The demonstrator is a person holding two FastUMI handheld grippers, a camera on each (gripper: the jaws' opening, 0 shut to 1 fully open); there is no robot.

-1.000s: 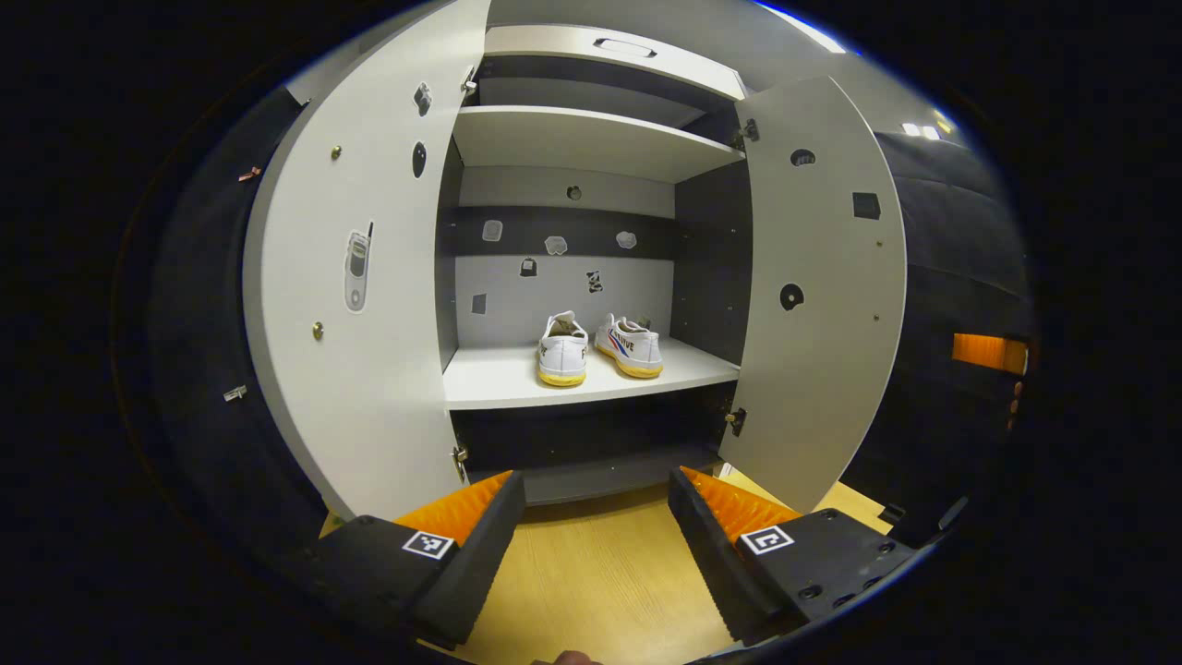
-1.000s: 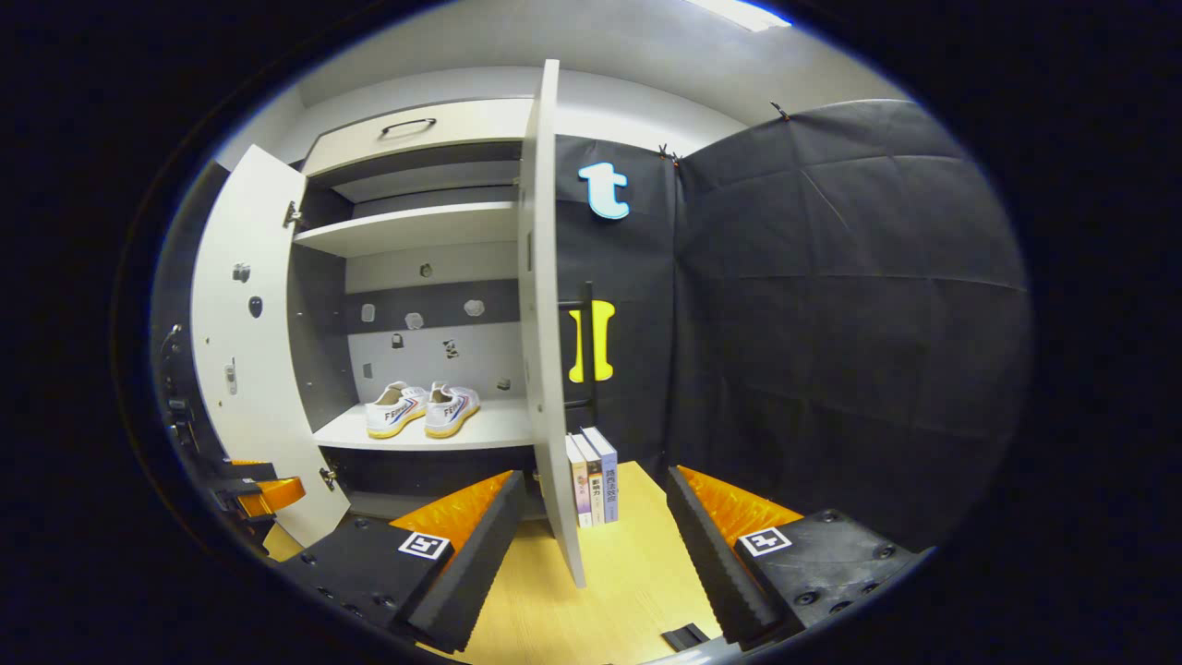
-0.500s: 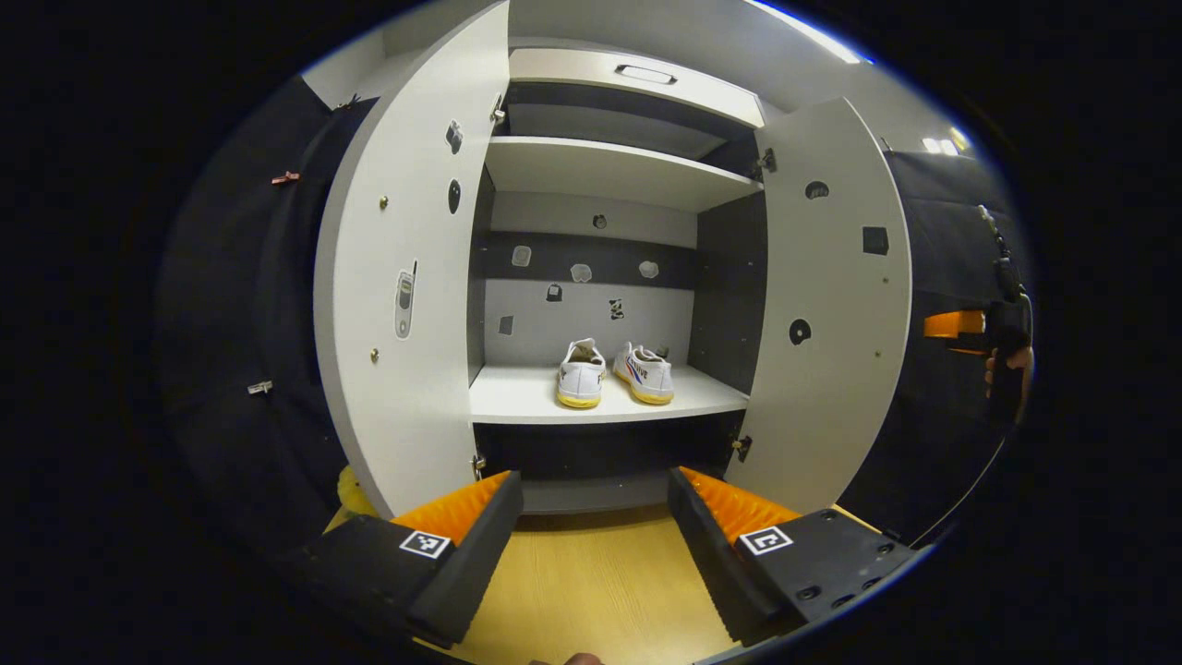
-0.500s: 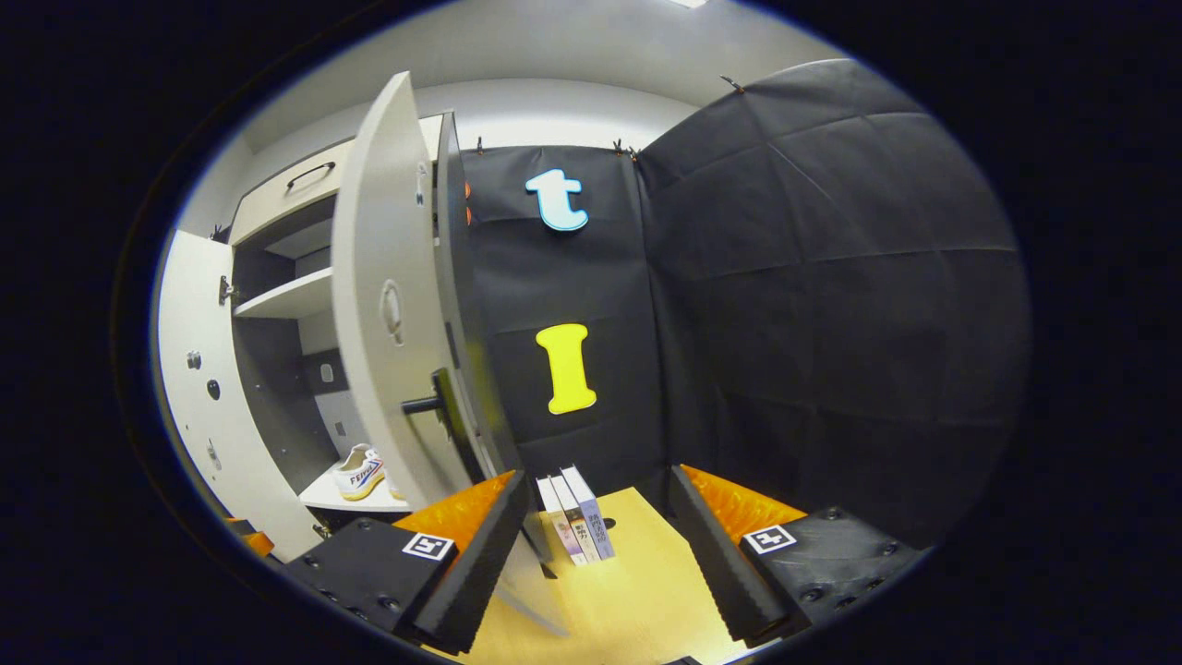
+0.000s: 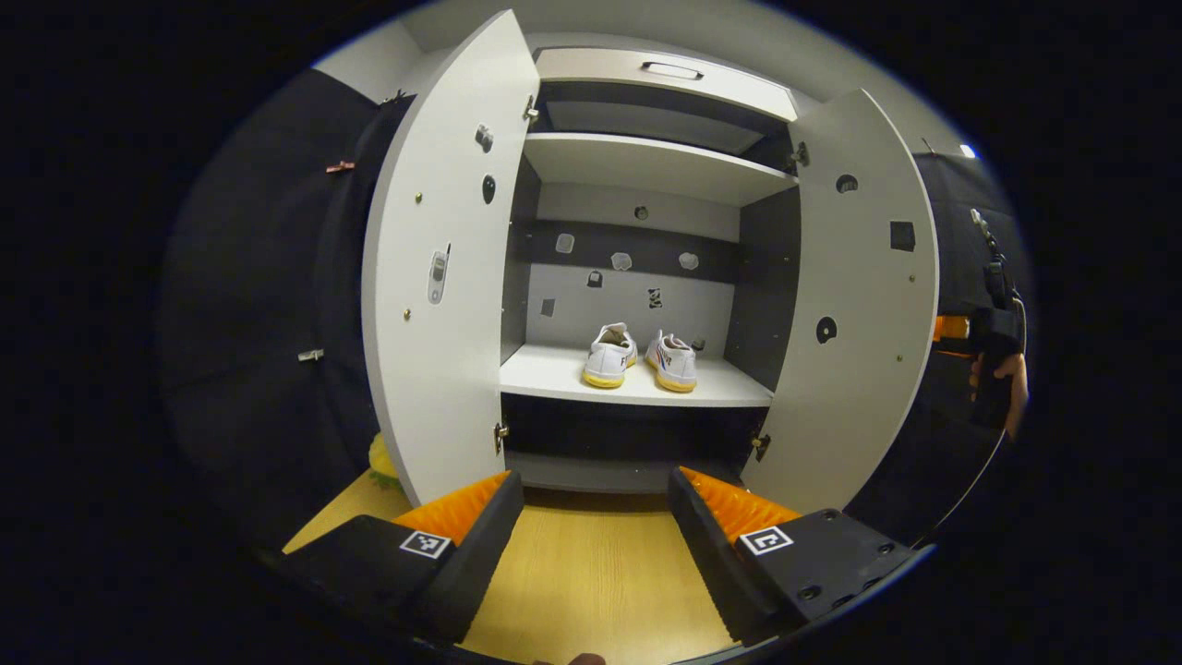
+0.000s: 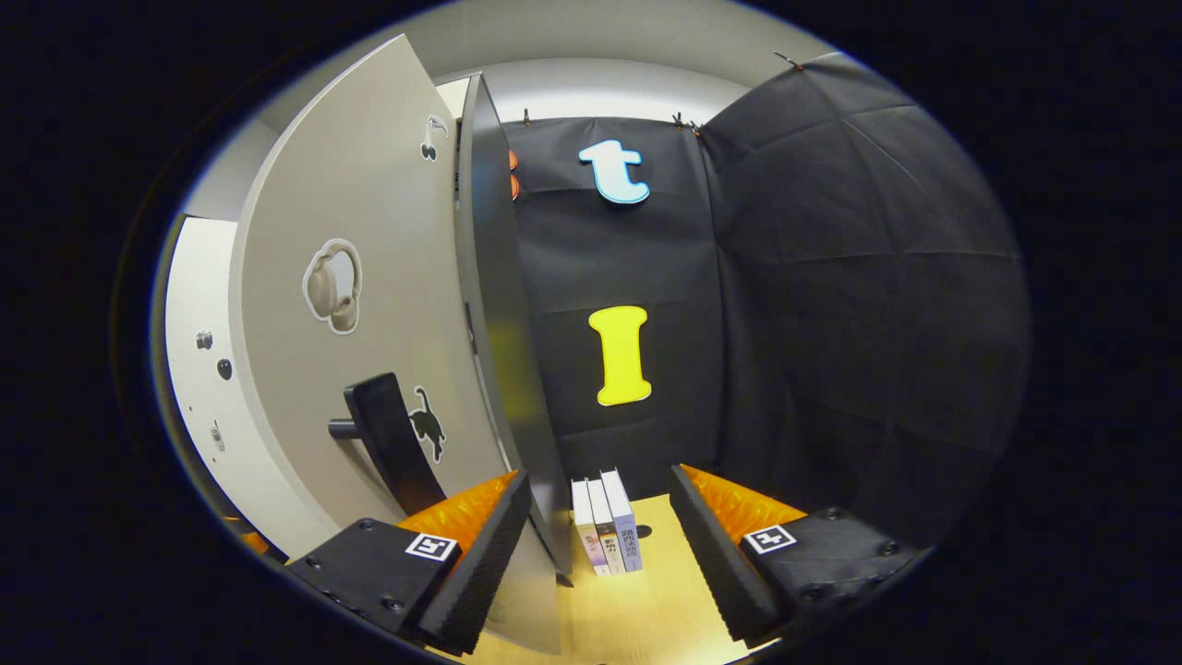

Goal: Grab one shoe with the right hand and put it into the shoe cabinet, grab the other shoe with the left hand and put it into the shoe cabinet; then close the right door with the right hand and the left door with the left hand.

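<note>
1. Left gripper view: the left gripper (image 5: 596,517) hangs over the wooden floor (image 5: 591,591) with its fingers spread wide and nothing between them, facing the open shoe cabinet (image 5: 646,166).
2. Straight ahead of the gap between the fingers, and well beyond their tips, two white shoes with yellow soles stand on the cabinet's lower shelf (image 5: 554,374): the left shoe (image 5: 610,356) and the right shoe (image 5: 674,361), side by side, heels toward the camera, just apart.
3. The left door (image 5: 443,277) stands swung open above and beyond the left finger; the right door (image 5: 859,305) stands open above and beyond the right finger. Both doors are clear of the fingers.
4. Far off past the right door's edge, a hand (image 5: 1002,383) holds the right gripper (image 5: 951,329); only a small part of that gripper shows there.
5. Right gripper view: the right gripper (image 6: 598,522) is likewise wide open and holds nothing.
6. The right door's outer face (image 6: 360,305) rises just beyond the left finger, its dark handle (image 6: 388,443) just above that fingertip; whether finger and door touch cannot be told.
7. Three upright books (image 6: 607,536) stand on the floor ahead, between the two fingers and just beside the door's lower edge.
</note>
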